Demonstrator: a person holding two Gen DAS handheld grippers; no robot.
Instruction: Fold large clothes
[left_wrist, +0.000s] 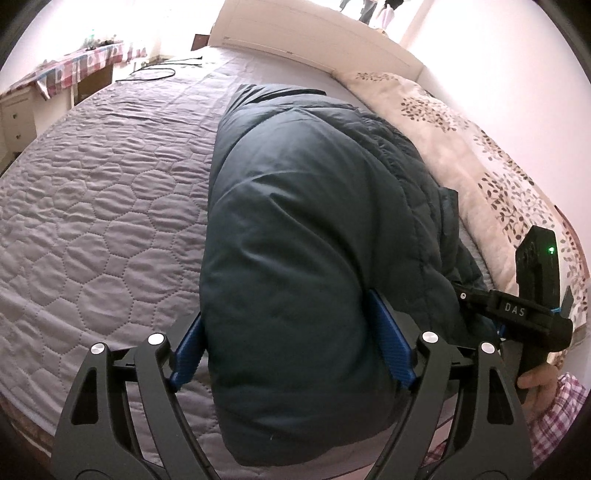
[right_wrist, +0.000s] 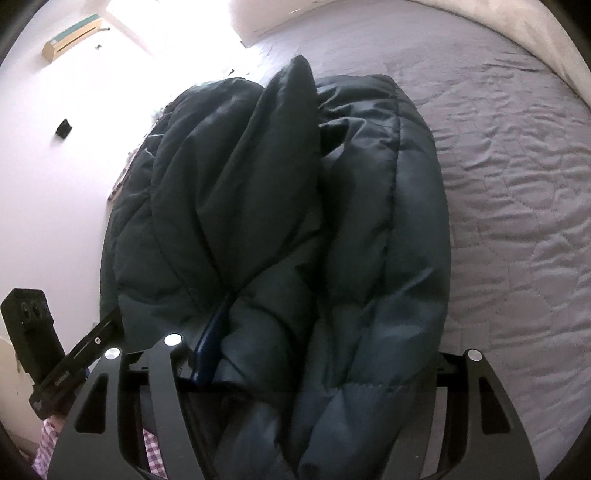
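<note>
Left gripper (left_wrist: 291, 354): nearest the left wrist lens; its blue ribbed pads (left_wrist: 391, 347) sit either side of a thick fold of the puffer jacket (left_wrist: 295, 221), jaws spread wide around the bulk and grasping it.
Right gripper (right_wrist: 295, 373): black linkage arms with silver pivots; jacket fabric bunches over and between the arms, one blue pad edge showing at the left, the other hidden. Whether the jaws are clenched on the cloth cannot be told.
Puffer jacket: dark teal, quilted in puffy channels, smooth slightly shiny shell; it lies on the bed as a long rolled heap, near end raised into both grippers, and fills most of both views.
Bed cover (left_wrist: 103, 206): grey-lilac quilt stitched in hexagons, rippled, under the jacket.
Pillow (left_wrist: 461, 147): cream with a brown leaf print, along the wall just beside the jacket's right edge.
Headboard (left_wrist: 314, 40): pale panel at the far end.
Cable (left_wrist: 155, 74): thin, black, looped on the far part of the quilt.
Worktop (left_wrist: 70, 70): at the left, draped in a pink and blue checked cloth.
Air conditioner (right_wrist: 72, 37): beige unit high on the wall in the right wrist view.
Hand (left_wrist: 539, 384): grips the other gripper's black handle, plaid sleeve below.
</note>
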